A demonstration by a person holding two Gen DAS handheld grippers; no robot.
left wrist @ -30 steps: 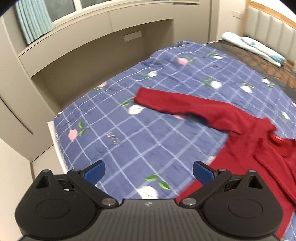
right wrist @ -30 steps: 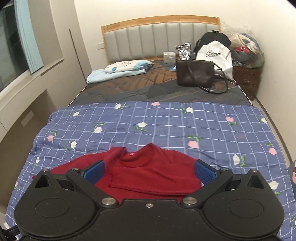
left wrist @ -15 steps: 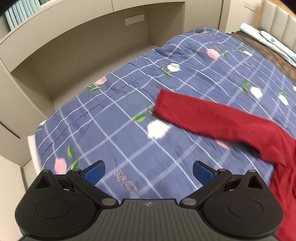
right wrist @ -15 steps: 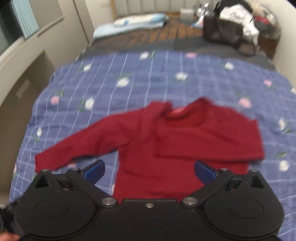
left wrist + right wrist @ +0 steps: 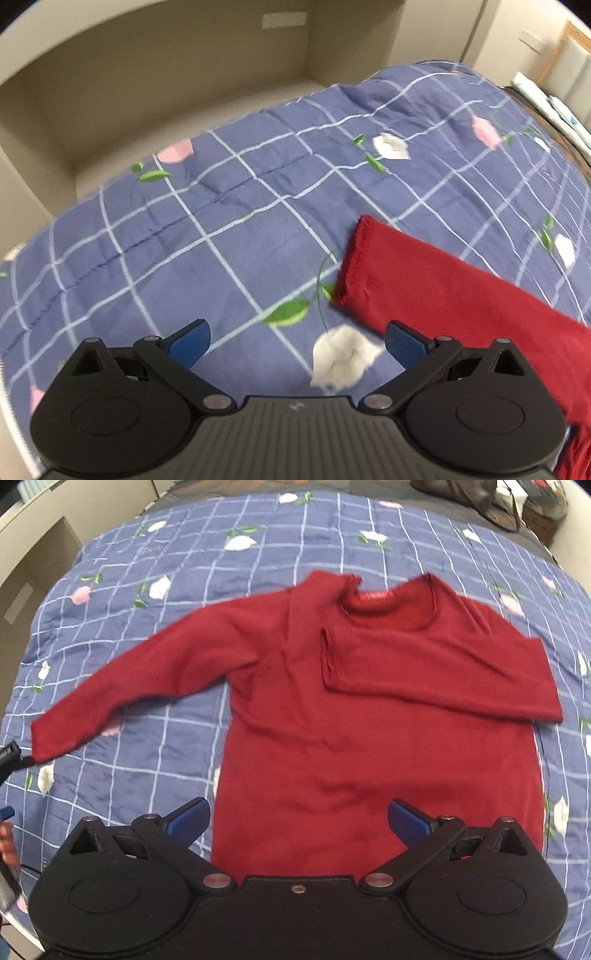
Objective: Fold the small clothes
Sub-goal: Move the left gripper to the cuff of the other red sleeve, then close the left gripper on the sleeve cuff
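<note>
A dark red sweater (image 5: 332, 720) lies flat on a blue checked quilt (image 5: 147, 760). Its right sleeve (image 5: 436, 672) is folded across the chest, and its left sleeve (image 5: 147, 672) stretches out to the left. In the left wrist view that sleeve's cuff (image 5: 354, 258) lies just ahead of my left gripper (image 5: 295, 341), which is open and empty; the right fingertip (image 5: 404, 347) overlaps the sleeve. My right gripper (image 5: 299, 818) hangs open over the sweater's lower hem, holding nothing.
The quilt (image 5: 221, 229) covers the bed's near half. A beige built-in ledge and recess (image 5: 166, 81) run along the bed's left side. A dark bag (image 5: 461, 494) sits near the headboard end. A hand's edge (image 5: 7, 845) shows at far left.
My left gripper has dropped and closed in on the sleeve cuff. My right gripper has tilted down and come nearer over the sweater's hem. Both stayed open.
</note>
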